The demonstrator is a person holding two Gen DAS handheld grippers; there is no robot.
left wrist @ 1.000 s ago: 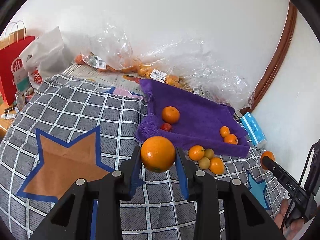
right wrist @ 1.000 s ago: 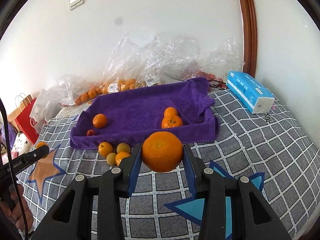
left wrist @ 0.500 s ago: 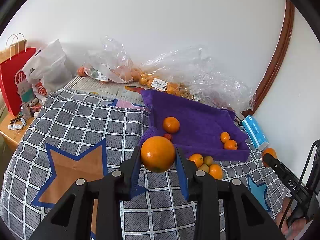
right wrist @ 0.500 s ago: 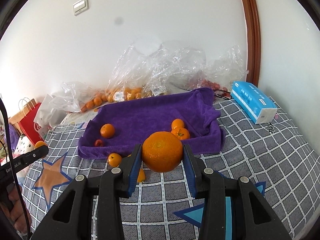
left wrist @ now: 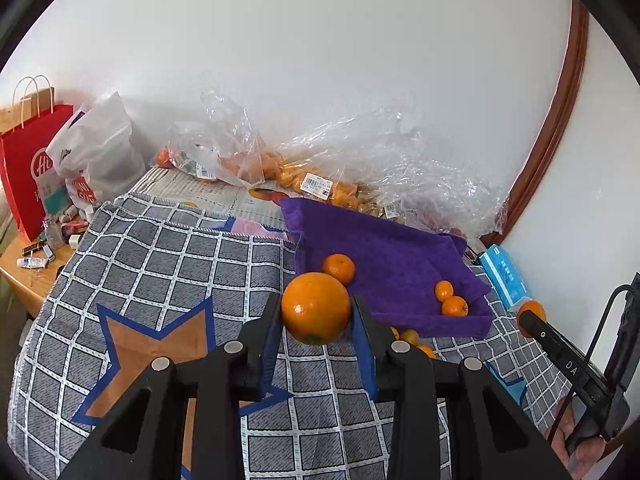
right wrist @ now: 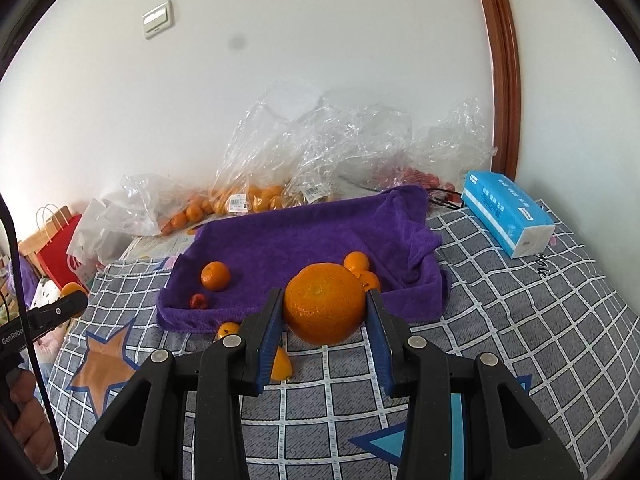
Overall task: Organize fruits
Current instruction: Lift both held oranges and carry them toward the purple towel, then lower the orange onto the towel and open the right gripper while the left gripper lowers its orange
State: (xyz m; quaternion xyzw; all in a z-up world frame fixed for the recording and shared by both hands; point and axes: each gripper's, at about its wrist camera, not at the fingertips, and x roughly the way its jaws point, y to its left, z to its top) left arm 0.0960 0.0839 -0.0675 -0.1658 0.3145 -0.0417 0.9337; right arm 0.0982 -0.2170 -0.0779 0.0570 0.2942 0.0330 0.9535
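Orange fruit fills both tools: your left gripper (left wrist: 316, 320) pinches 1 orange (left wrist: 316, 308), your right gripper (right wrist: 325, 320) another orange (right wrist: 324, 308). You are carrying; next, lower each onto the purple towel (right wrist: 304, 236), I think

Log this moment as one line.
left gripper: shut on orange | right gripper: shut on large orange | both above checked cloth

Towel (right wrist: 304, 240) on blanket (right wrist: 520, 320), three mandarins (right wrist: 215, 275) on it, bags (right wrist: 320, 152) behind, tissue pack (right wrist: 506, 212) right.
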